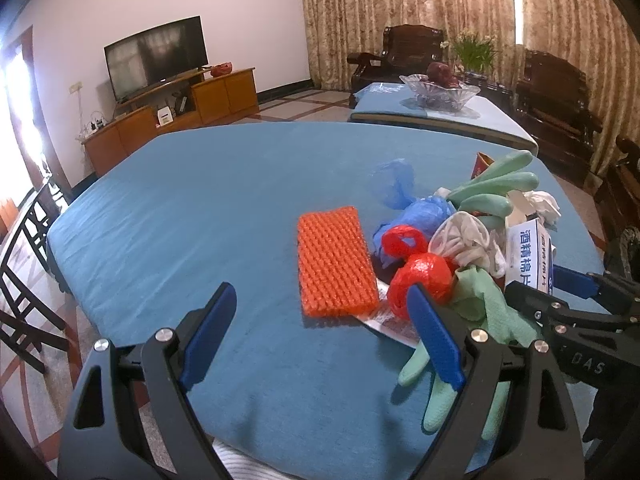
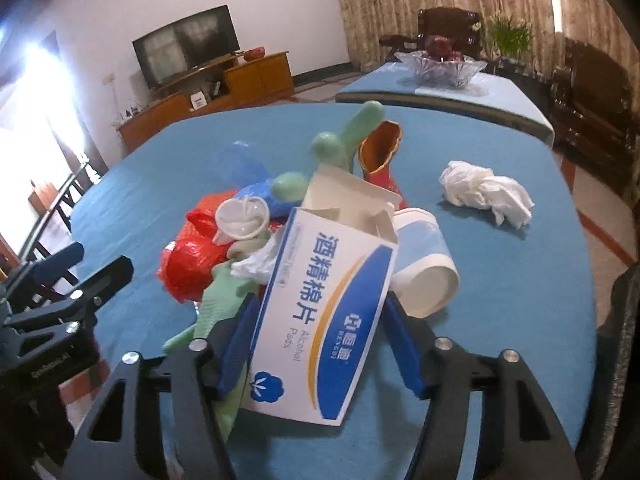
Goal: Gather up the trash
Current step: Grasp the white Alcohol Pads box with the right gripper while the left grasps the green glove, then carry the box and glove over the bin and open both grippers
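A heap of trash lies on the blue-covered table [image 1: 200,220]: an orange foam net [image 1: 335,261], red plastic bag [image 1: 424,276], blue bag [image 1: 420,212], green rubber gloves [image 1: 500,184] and white wrappers. My left gripper [image 1: 322,312] is open and empty, just short of the orange net. My right gripper [image 2: 320,316] is shut on a white and blue alcohol-pad box [image 2: 320,308], lid open, held over the heap. A white cup [image 2: 424,264] lies just right of the box. Crumpled white paper [image 2: 486,192] lies apart at the right. The red bag [image 2: 192,256] sits left of the box.
A second blue table [image 1: 400,104] behind holds a glass fruit bowl [image 1: 440,92]. Dark wooden armchairs [image 1: 560,100] stand at the back right, a TV [image 1: 156,60] on a wooden cabinet at the left wall. A dark chair [image 1: 24,272] stands off the table's left edge.
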Demonstrator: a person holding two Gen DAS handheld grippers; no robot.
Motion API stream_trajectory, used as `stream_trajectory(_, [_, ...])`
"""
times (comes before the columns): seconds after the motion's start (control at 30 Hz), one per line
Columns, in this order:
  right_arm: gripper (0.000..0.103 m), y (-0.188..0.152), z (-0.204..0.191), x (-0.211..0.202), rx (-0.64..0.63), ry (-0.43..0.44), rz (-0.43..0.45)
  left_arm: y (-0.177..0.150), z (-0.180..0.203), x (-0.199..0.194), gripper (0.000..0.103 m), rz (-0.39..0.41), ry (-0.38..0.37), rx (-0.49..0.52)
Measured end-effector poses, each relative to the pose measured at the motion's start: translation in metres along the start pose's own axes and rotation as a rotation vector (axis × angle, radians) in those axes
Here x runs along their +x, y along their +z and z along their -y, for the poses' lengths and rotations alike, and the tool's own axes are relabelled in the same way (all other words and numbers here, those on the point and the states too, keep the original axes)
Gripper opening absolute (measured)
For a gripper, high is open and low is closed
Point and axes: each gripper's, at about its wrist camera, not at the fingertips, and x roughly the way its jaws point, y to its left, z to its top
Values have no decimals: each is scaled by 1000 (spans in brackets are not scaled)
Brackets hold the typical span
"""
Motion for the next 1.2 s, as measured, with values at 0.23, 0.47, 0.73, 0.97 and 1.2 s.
stream_trajectory(0.23, [57, 1, 10, -29, -3, -24, 34, 2, 10, -2, 85, -8, -38, 4])
stream_trajectory(0.47, [57, -8, 31, -61, 8, -94, 52, 1, 47, -2, 78, -35, -149, 33])
stream_trajectory(0.73, [57, -19, 59, -88, 46, -154, 76, -1, 91, 13, 56, -86, -256, 66])
stream_trajectory(0.97, [57, -22, 72, -99, 76, -170, 95, -10, 115, 35, 11, -145, -255, 121])
stream_trajectory(1.2, [57, -16, 70, -114, 66, -162, 135, -2, 98, 12, 5, -88, -244, 64])
